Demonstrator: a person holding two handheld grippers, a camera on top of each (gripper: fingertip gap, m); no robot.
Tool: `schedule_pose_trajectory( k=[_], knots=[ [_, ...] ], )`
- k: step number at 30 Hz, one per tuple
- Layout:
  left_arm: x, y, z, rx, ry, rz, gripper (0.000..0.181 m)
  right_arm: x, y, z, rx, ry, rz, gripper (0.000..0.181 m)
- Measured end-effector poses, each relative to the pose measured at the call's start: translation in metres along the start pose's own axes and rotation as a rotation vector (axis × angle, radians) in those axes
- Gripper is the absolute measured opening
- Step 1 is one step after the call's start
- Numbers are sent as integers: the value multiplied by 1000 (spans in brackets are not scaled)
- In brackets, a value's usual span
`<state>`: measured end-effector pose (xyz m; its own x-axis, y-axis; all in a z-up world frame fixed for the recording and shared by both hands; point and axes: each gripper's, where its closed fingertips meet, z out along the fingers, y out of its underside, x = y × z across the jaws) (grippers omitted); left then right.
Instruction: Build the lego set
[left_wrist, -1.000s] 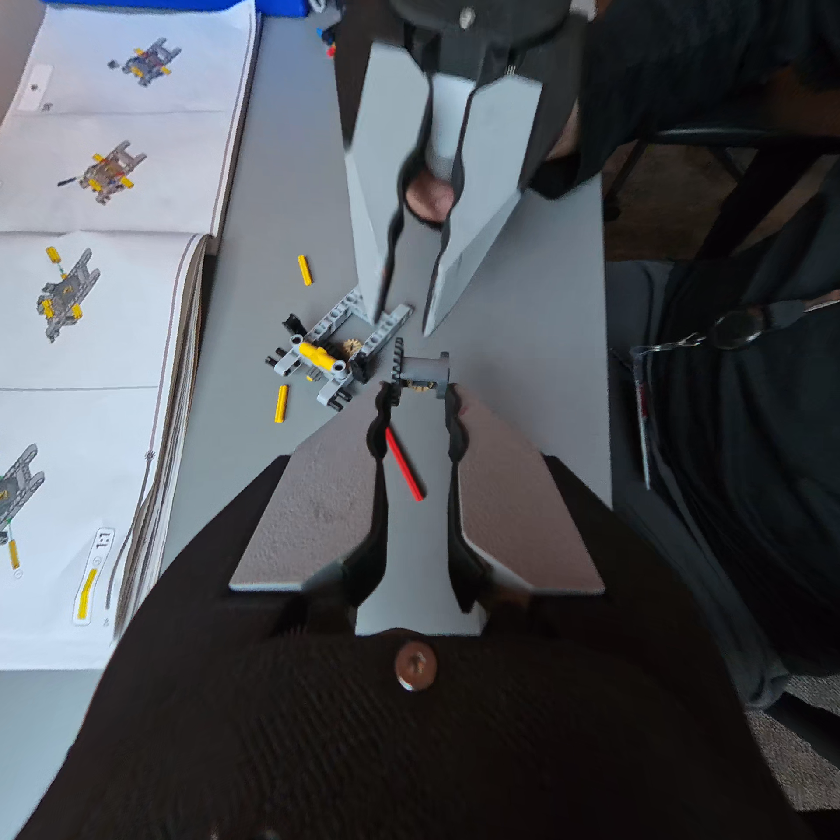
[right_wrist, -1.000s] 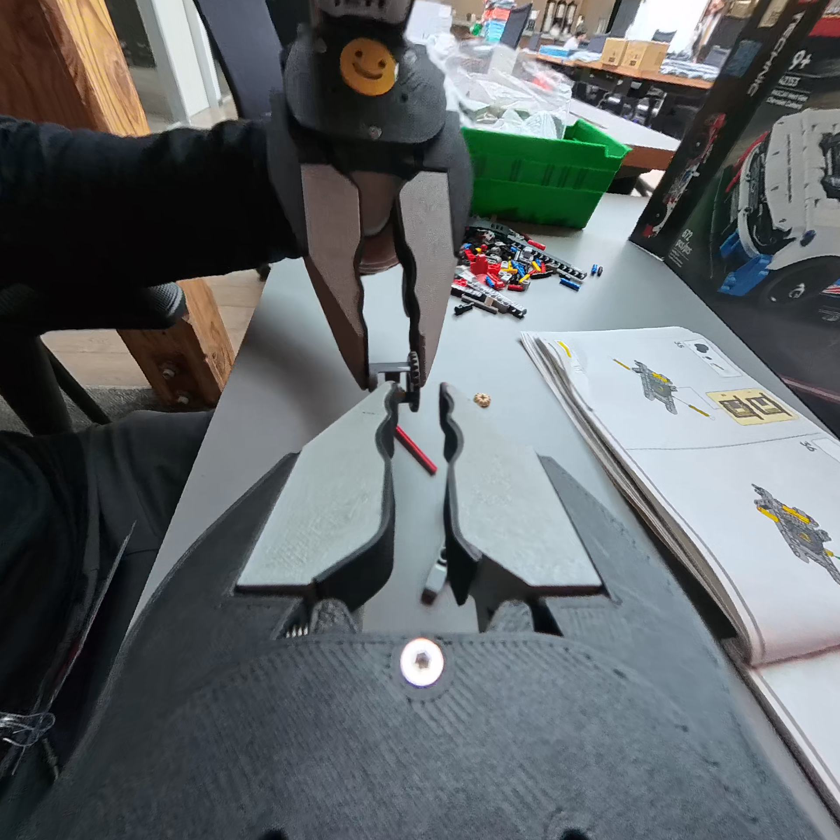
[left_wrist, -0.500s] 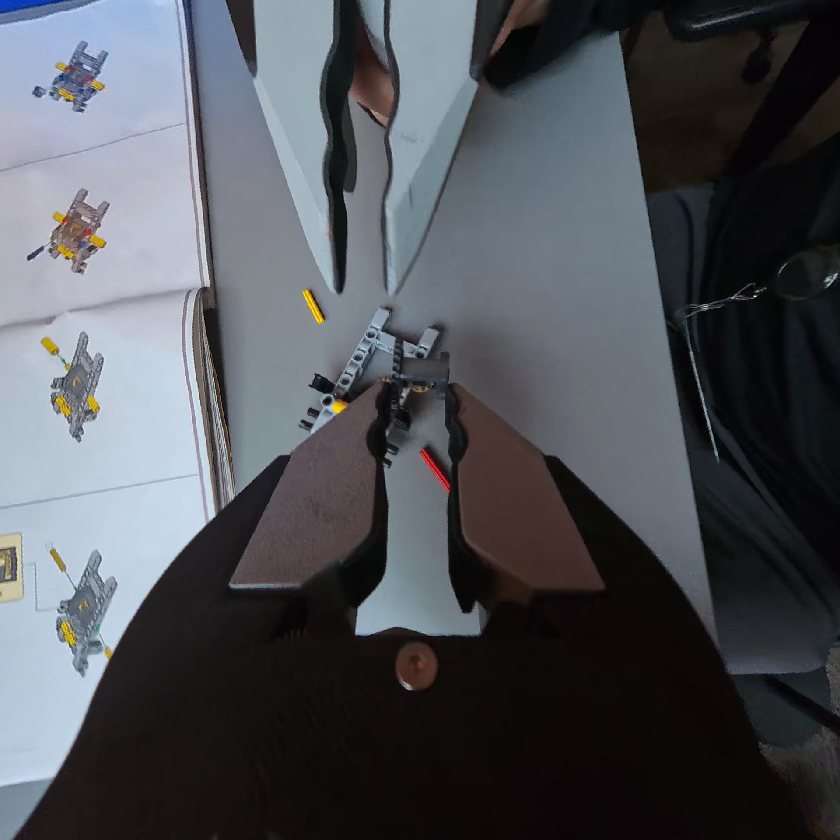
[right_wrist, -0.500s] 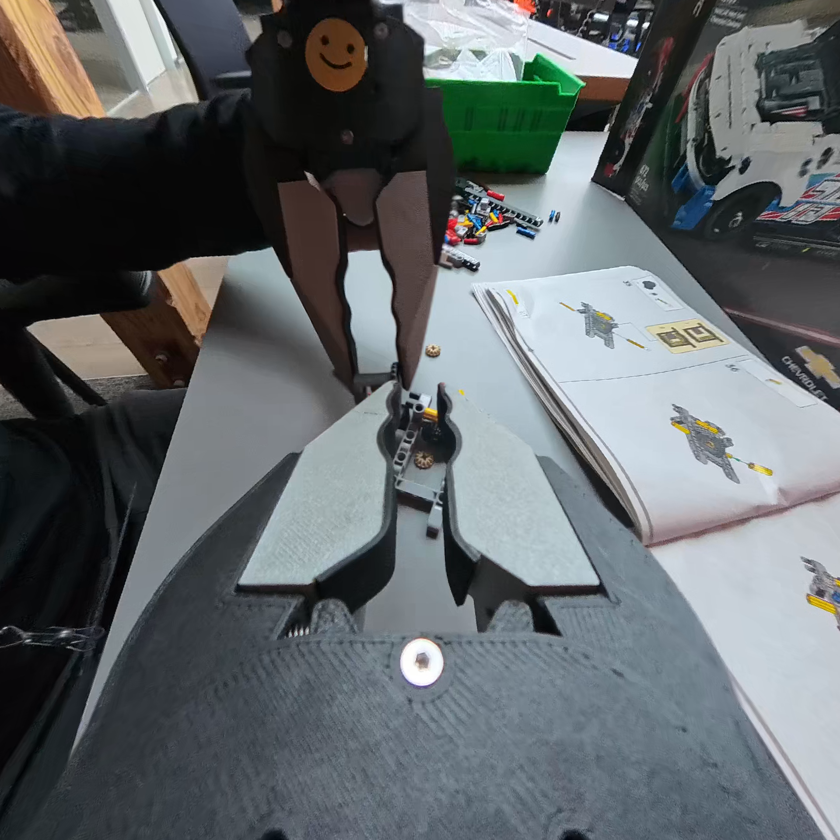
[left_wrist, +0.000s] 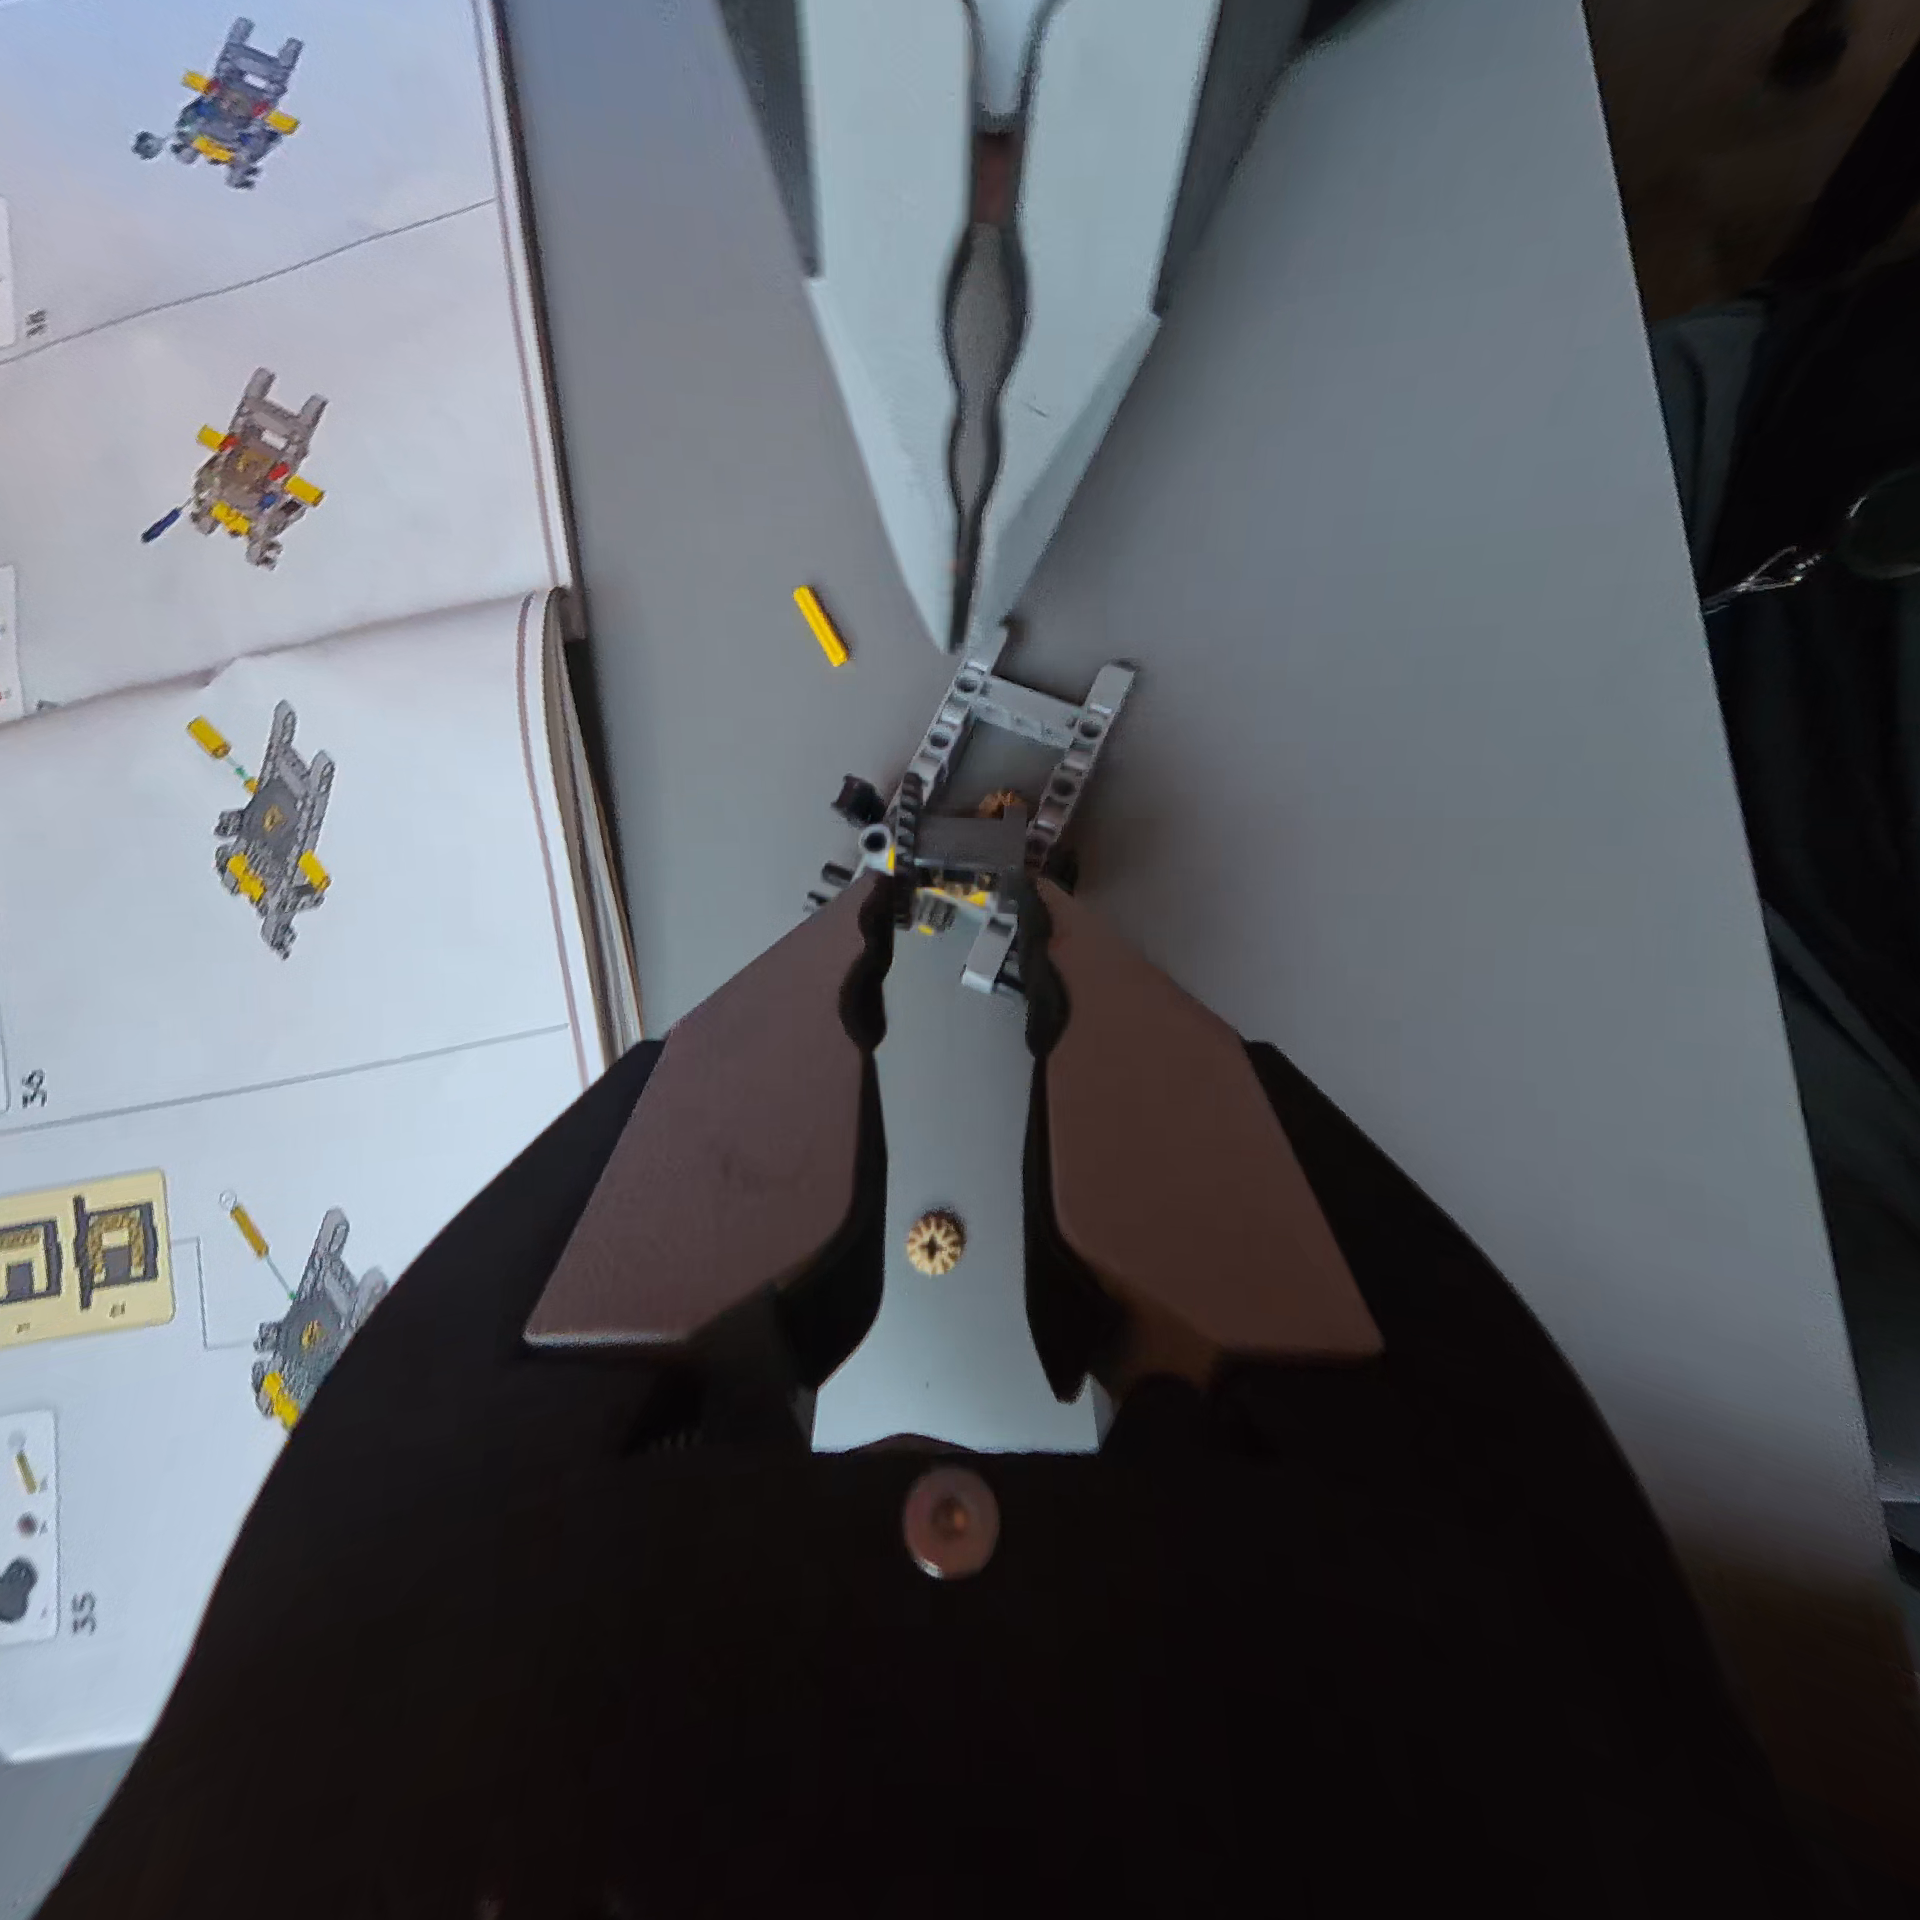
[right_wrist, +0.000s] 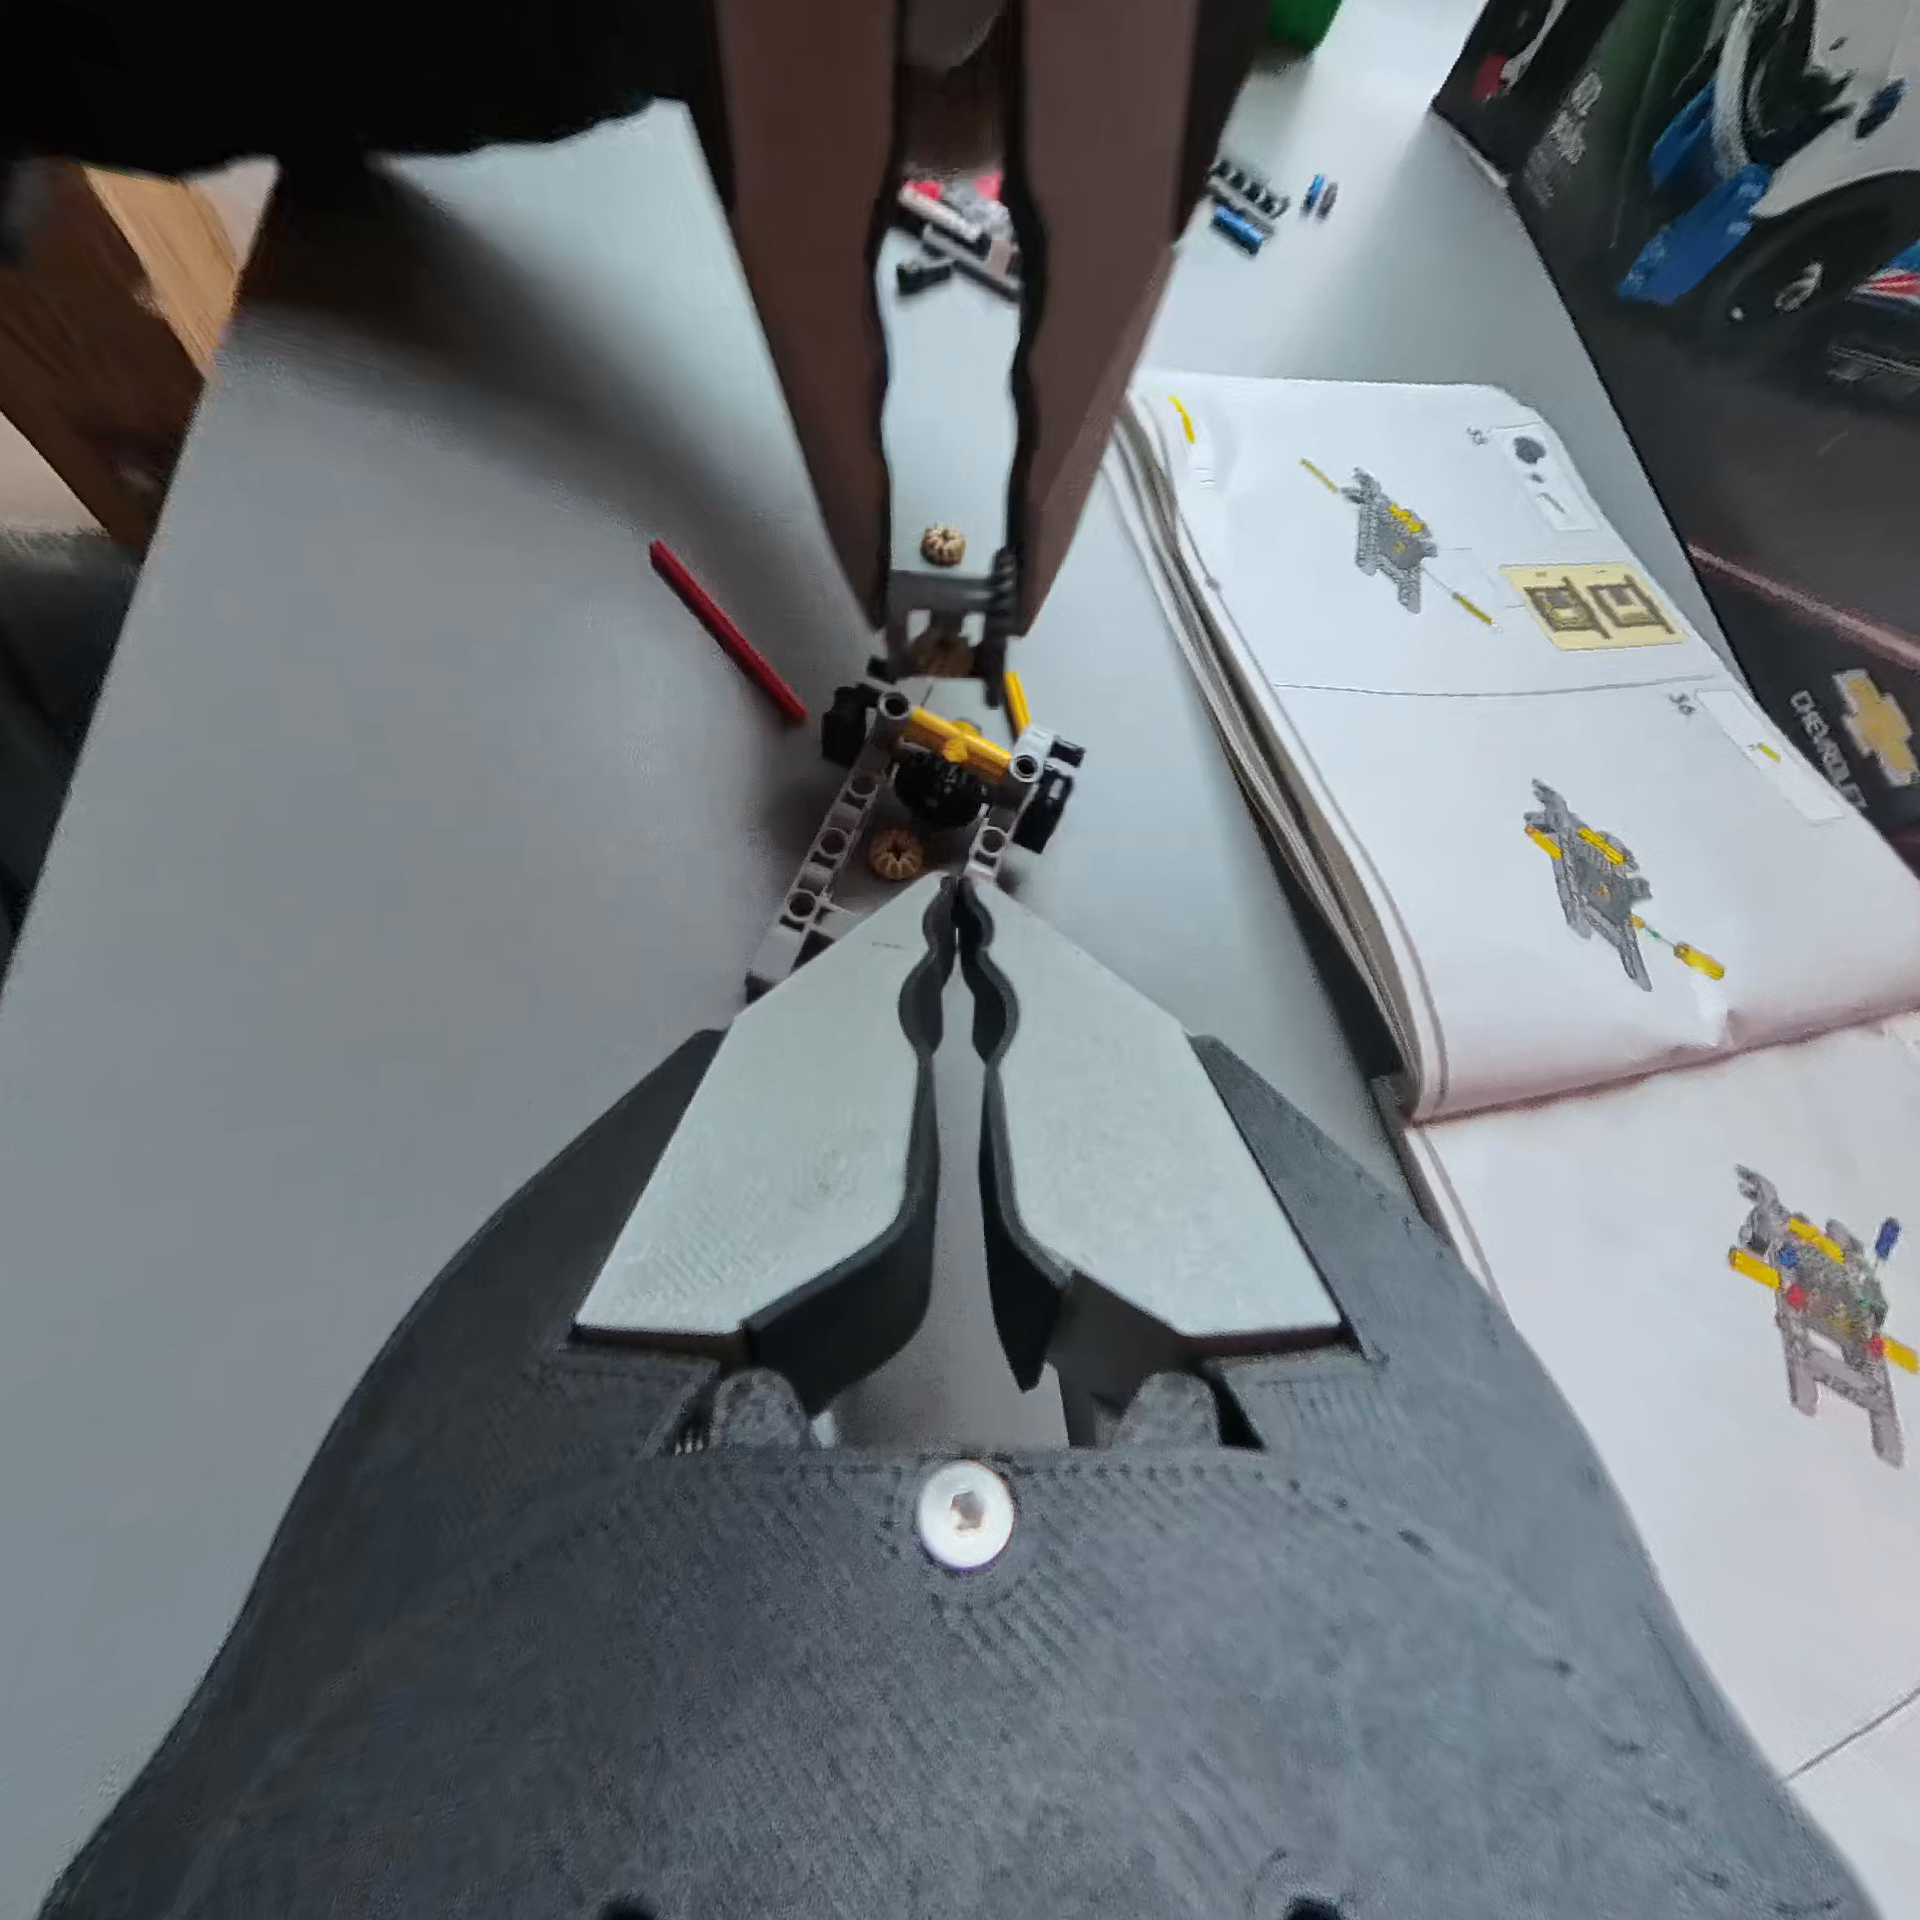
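Observation:
My left gripper (left_wrist: 961, 894) is shut on a dark grey housing with a black gear (left_wrist: 961, 844) and holds it just over the near end of the grey frame assembly (left_wrist: 1081, 727). The right wrist view shows the housing (right_wrist: 940, 592) pinched between the brown fingers, above the frame's (right_wrist: 831, 831) yellow axle part (right_wrist: 956, 743) and black gear (right_wrist: 935, 795). My right gripper (right_wrist: 951, 888) is shut, with its tips at the frame's other end; I see nothing between its pads. It also shows in the left wrist view (left_wrist: 961, 634). A tan gear (right_wrist: 896, 852) lies inside the frame.
An open instruction booklet (left_wrist: 260, 623) lies beside the frame and also shows in the right wrist view (right_wrist: 1507, 727). A second tan gear (left_wrist: 935, 1242), a yellow axle (left_wrist: 821, 623) and a red axle (right_wrist: 727, 634) lie loose. Loose pieces (right_wrist: 966, 229) and the set's box (right_wrist: 1766, 208) are farther off. One gripper's finger ends stand about 5 centimeters off the other's.
My left gripper has carried the gear housing forward to over the frame. My right gripper has come down to the frame's far end and closed its fingers.

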<state>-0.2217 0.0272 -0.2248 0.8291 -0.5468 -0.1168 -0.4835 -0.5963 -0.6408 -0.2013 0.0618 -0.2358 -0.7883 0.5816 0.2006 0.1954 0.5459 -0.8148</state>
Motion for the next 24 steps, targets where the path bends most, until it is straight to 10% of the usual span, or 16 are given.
schedule_pose_trajectory(
  k=[24],
  knots=[
    [-11, 7, -14, 70, 8, -2, 20, -15, 9, 38, -222, -91, -146, 6]
  ],
)
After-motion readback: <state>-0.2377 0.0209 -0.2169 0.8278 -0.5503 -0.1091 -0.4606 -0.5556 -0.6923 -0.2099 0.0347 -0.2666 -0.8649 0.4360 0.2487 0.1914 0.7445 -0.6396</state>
